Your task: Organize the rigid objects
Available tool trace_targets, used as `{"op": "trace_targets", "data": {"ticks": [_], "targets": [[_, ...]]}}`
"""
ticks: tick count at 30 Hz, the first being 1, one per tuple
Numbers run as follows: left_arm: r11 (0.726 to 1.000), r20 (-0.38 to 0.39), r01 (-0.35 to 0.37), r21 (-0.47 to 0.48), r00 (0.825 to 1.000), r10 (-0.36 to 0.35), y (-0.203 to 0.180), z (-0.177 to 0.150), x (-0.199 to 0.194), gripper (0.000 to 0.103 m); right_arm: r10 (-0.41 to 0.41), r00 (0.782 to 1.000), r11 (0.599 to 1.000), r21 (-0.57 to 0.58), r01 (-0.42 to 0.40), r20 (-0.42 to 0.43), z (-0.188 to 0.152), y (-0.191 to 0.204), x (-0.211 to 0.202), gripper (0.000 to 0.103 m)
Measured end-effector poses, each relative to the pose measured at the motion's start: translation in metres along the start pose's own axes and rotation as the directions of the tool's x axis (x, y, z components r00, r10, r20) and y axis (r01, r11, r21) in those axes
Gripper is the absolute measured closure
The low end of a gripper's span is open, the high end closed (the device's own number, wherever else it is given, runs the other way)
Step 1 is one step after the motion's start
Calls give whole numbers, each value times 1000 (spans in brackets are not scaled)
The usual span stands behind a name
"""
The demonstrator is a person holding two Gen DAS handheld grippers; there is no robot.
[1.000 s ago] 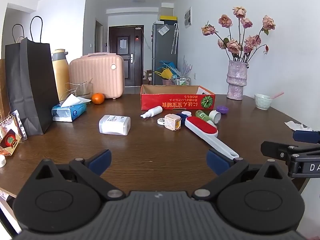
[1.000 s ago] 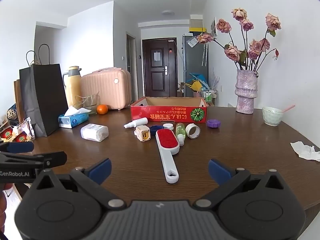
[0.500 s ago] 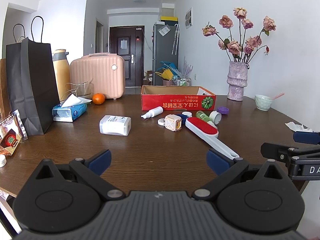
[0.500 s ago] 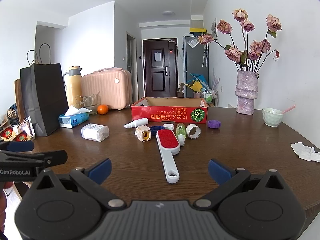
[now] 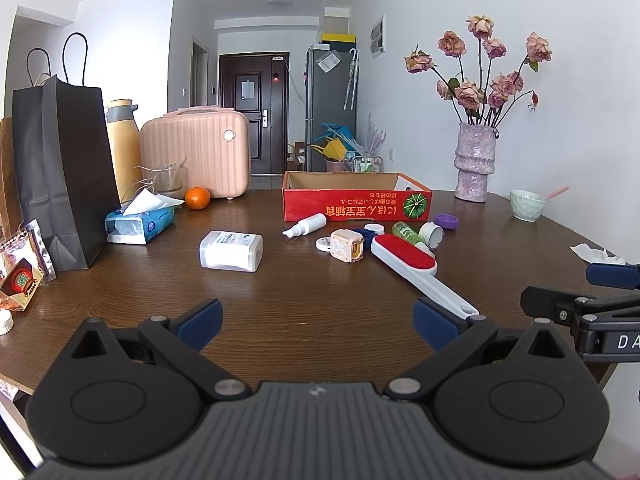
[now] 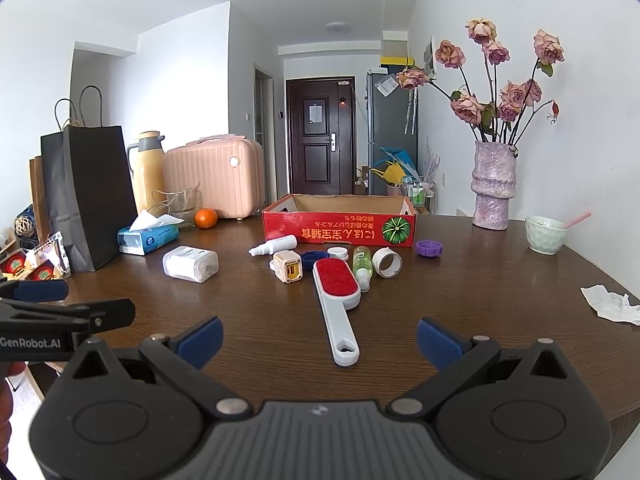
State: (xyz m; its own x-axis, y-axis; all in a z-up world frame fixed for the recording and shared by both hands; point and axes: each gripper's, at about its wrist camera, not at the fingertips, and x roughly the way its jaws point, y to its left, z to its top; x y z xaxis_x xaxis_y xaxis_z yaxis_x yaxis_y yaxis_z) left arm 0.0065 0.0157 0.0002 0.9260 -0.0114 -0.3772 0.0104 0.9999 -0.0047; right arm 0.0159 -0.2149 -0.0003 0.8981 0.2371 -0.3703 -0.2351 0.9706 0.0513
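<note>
Nothing has changed in the last second: your left tongs [image 5: 316,316] and right tongs [image 6: 318,338] stay wide and empty, the lint brush [image 6: 335,292] and small items lie loose on the table [image 6: 480,280] before the red box [image 6: 340,232], so sorting has not begun.

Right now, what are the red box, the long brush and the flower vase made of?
The red box looks like cardboard: brown raw inside, printed matte outside, folded flaps. The long brush seems smooth white plastic with a fuzzy red fabric pad. The flower vase is probably glazed ceramic, bumpy and slightly shiny, though it could be glass.
</note>
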Motion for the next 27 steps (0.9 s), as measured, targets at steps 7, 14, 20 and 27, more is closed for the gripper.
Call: {"op": "trace_targets", "data": {"ticks": [7,14,20,27], "targets": [[1000,0,0,0,1000,0,0,0,0,0,0,1000,1000,-3,0,1,1,2,-1,0],[1000,2,0,1,1000,0,0,0,0,0,1,1000,1000,-4,-1,1,1,2,-1,0],[1000,2,0,0,1000,0,0,0,0,0,1,1000,1000,-5,-1,2,1,2,-1,0],[1000,3,0,0,1000,0,0,0,-1,0,1,1000,1000,-6,-1,3,1,2,-1,0]]}}
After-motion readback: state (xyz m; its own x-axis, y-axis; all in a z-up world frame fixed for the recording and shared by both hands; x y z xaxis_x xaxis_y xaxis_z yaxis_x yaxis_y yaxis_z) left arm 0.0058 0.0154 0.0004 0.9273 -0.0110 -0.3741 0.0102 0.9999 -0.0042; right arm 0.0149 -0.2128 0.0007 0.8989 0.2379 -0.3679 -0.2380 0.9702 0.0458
